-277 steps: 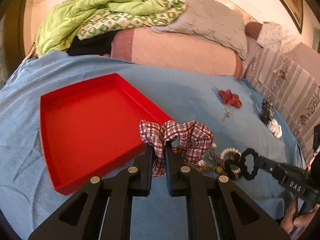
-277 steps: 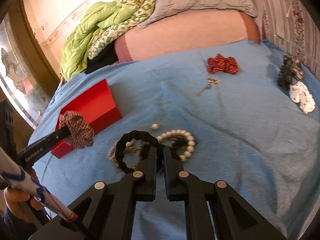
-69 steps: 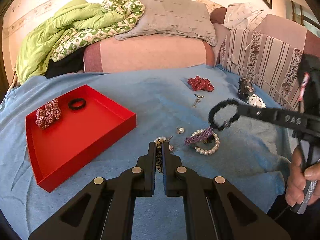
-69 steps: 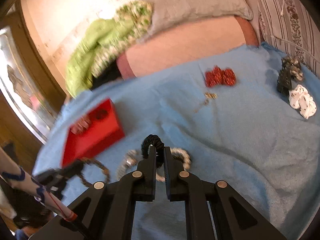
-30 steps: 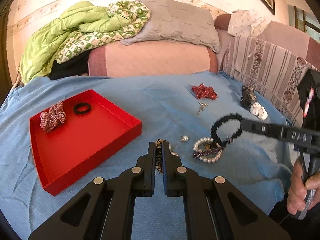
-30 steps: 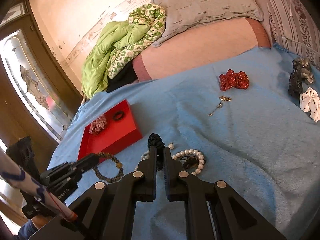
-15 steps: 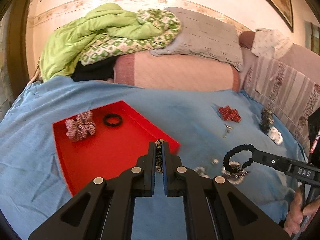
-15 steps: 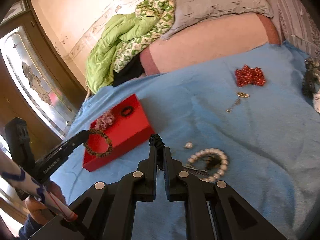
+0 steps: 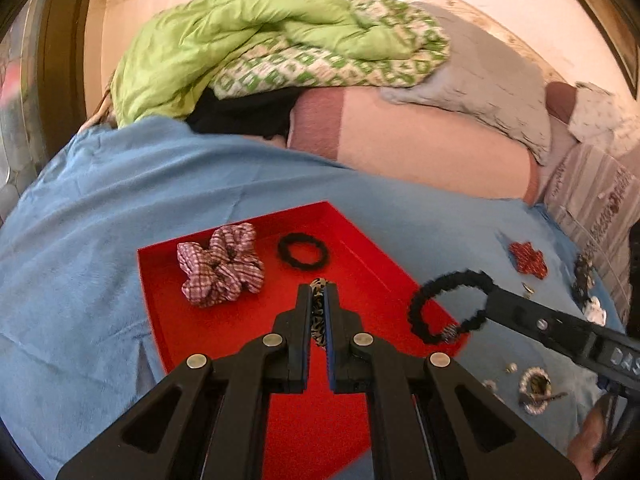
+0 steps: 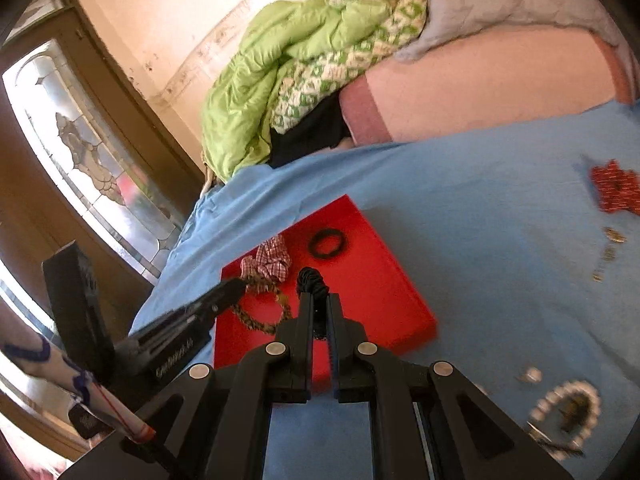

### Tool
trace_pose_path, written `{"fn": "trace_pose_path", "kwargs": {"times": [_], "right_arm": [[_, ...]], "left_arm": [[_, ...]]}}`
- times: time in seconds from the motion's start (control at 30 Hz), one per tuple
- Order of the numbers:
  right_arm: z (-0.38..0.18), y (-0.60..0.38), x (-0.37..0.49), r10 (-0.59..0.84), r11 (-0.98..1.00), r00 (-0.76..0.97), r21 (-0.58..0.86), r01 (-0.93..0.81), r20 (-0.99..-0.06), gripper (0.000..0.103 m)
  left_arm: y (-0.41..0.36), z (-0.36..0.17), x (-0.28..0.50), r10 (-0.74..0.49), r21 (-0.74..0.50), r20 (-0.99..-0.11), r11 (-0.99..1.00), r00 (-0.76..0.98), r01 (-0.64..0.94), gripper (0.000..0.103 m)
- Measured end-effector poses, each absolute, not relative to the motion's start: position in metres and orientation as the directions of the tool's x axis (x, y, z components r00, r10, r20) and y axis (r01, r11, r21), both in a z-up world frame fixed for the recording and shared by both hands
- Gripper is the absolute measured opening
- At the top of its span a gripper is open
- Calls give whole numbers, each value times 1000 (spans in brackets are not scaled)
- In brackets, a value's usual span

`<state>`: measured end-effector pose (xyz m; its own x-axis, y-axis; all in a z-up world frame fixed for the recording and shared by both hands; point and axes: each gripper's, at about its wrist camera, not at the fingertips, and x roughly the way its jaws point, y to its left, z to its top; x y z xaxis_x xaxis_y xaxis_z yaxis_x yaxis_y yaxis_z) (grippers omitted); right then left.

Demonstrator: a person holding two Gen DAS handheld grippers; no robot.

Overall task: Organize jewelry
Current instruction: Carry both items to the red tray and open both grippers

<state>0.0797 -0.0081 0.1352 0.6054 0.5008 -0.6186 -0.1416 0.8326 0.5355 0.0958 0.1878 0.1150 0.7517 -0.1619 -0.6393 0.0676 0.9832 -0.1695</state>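
Note:
A red tray (image 9: 320, 412) lies on the blue bedspread; it also shows in the right wrist view (image 10: 372, 280). In it lie a plaid scrunchie (image 9: 220, 266) and a black hair tie (image 9: 303, 251). My left gripper (image 9: 318, 294) is shut on a brown beaded bracelet (image 10: 260, 318) and holds it over the tray. My right gripper (image 10: 317, 302) is shut on a black braided bracelet (image 9: 448, 306) over the tray's right edge.
On the bedspread to the right lie a pearl bracelet (image 10: 566, 410), a red bow (image 10: 614, 192), small earrings (image 10: 610, 246) and dark and white hair pieces (image 9: 586, 288). Pillows and a green quilt (image 9: 248, 36) are piled at the back.
Both grippers have moved left from the pile of jewelry to above the tray, each carrying its bracelet.

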Motion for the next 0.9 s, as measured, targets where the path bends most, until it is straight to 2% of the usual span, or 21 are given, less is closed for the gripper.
{"fn": "trace_pose_path", "kwargs": {"times": [0.2,0.37,0.63,0.9], "right_arm": [[109,14,136,514,827,534,553,-100,-671,7],[81,16,162,498,835,495,547,-54,-712,7],[66,18,171,412,894,474,445,-46,-778,9],[50,27,172,416,898,444,434,-67,-793,9]], "left_arm": [[212,102,123,-163,-210,-687,977,708,22,5],[218,87,134,-131,-181,-730,983,671,-4,5],[224,78,138,-68,-143,-761,988,645,-64,5],[230,74,137,-42,-134,-770,986,636,-96,5]]}}
